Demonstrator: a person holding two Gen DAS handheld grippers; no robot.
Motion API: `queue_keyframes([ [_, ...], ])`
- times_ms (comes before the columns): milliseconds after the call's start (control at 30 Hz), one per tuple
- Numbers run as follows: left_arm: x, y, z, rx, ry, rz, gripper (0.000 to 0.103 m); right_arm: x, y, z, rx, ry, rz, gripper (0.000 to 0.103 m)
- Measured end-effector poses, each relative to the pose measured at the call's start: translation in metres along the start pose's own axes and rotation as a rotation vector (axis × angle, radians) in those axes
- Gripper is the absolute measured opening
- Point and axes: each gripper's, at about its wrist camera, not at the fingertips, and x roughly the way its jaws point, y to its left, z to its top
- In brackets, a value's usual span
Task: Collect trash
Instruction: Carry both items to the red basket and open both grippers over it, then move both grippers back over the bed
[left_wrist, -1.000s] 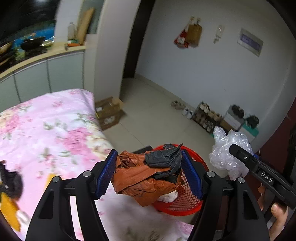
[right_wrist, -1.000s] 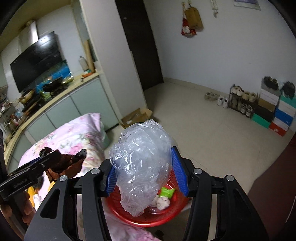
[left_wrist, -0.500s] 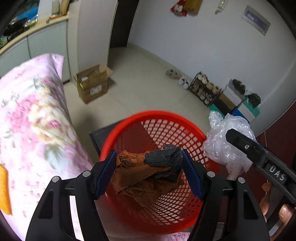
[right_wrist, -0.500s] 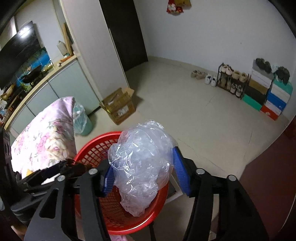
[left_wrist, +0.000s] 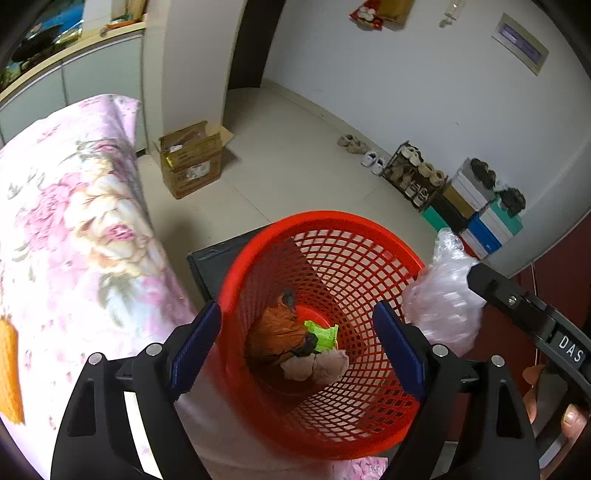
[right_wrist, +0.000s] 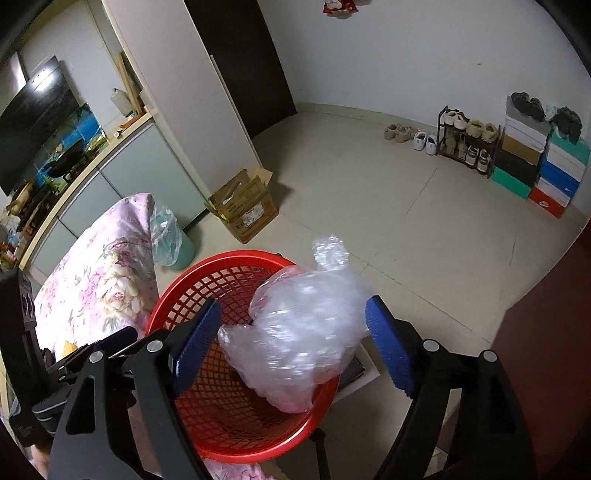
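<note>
A red mesh basket (left_wrist: 369, 236) stands beside the bed. At its bottom lie a crumpled orange-brown bag with a black scrap (left_wrist: 277, 332), a green wrapper (left_wrist: 323, 334) and a pale wad (left_wrist: 314, 367). My left gripper (left_wrist: 295, 310) hovers over the basket, its jaws opening with nothing between them. My right gripper (right_wrist: 293, 302) is above the basket's right rim (right_wrist: 240, 254), its jaws opening too. A clear plastic bag (right_wrist: 303, 332) hangs blurred between the blue pads (right_wrist: 388, 343), which no longer press on it. In the left wrist view this bag (left_wrist: 443, 306) shows by the rim.
A bed with a pink flowered quilt (left_wrist: 74, 221) lies to the left of the basket. On the floor stand a cardboard box (left_wrist: 192, 162), a teal bin with a plastic liner (right_wrist: 170, 236), a shoe rack (right_wrist: 465, 140) and stacked shoe boxes (right_wrist: 543, 166). A dark stand (left_wrist: 210, 258) carries the basket.
Both grippers came down over the basket. The left jaws widened and the orange-brown bag with the black scrap dropped inside. The right jaws spread apart and the clear bag slipped loose.
</note>
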Motion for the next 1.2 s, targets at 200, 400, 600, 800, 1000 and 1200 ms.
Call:
queue_keyframes([
  [200,-0.035,0.001,0.002,0.004,-0.07,0.03,0.082,-0.023,0.003,-0.004,-0.01,-0.047,0.005,0.078],
  [400,-0.076,0.001,-0.004,0.006,-0.137,0.05,0.082,-0.049,0.011,-0.017,-0.032,-0.09,0.025,0.078],
  [600,-0.111,0.007,-0.018,0.011,-0.183,0.088,0.082,-0.073,0.026,-0.03,-0.077,-0.137,0.042,0.078],
  [800,-0.143,0.024,-0.034,-0.011,-0.216,0.12,0.082,-0.094,0.045,-0.045,-0.126,-0.195,0.053,0.078],
  [1000,-0.181,0.046,-0.054,-0.006,-0.267,0.187,0.082,-0.101,0.071,-0.066,-0.176,-0.217,0.125,0.088],
  [1200,-0.219,0.071,-0.077,0.0,-0.326,0.277,0.083,-0.094,0.105,-0.083,-0.242,-0.186,0.178,0.088],
])
